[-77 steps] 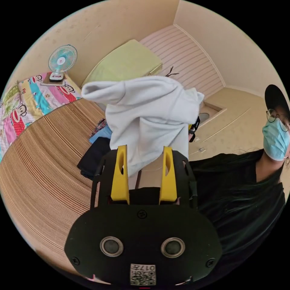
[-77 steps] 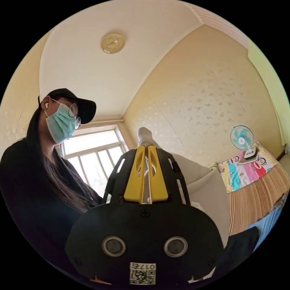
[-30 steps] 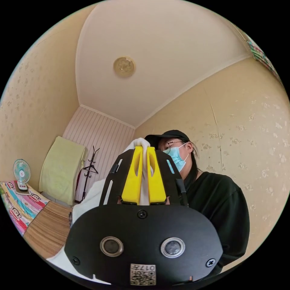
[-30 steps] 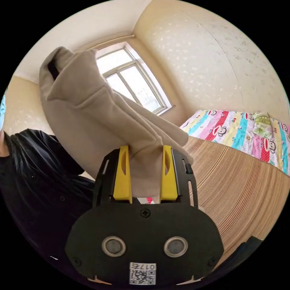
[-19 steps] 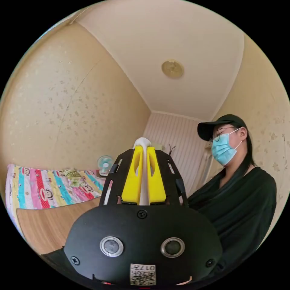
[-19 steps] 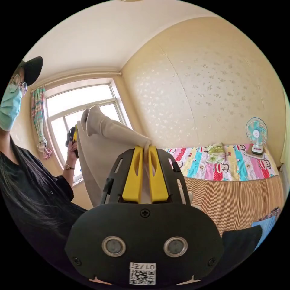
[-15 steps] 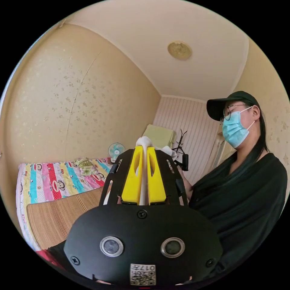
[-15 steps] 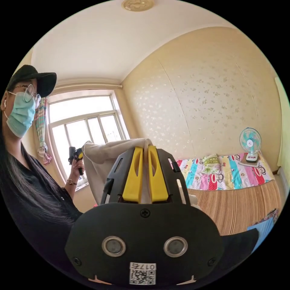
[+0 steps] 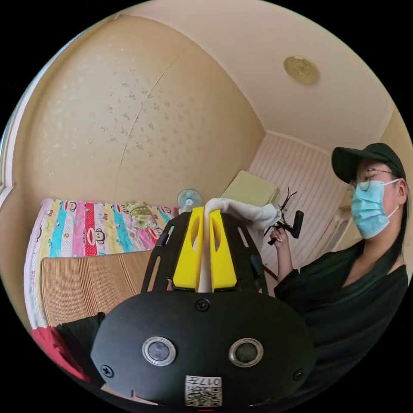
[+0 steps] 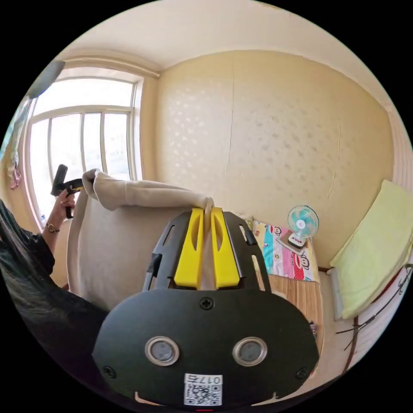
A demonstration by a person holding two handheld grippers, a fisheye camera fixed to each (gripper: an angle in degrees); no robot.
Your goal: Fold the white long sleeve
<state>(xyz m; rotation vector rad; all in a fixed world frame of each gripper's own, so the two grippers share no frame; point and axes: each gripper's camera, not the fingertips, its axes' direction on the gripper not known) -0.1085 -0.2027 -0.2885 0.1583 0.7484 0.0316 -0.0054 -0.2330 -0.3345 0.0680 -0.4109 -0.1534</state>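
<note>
Pinching the white long sleeve [image 10: 129, 223] aloft above the bed mat [image 9: 86, 279], both the left gripper [image 9: 205, 213] and the right gripper [image 10: 205, 213] are clenched on thin edges; a tug could slip cloth free

Left gripper [image 9: 205, 215]: raised, jaws pressed together on white cloth [image 9: 241, 210].
Right gripper [image 10: 207, 214]: raised, jaws pressed together on the cloth too.
Right hand [image 9: 279, 234]: lifted, gripping a handle, seen in left gripper view.
Left hand [image 10: 66, 200]: lifted at the far end, gripping its handle.
</note>
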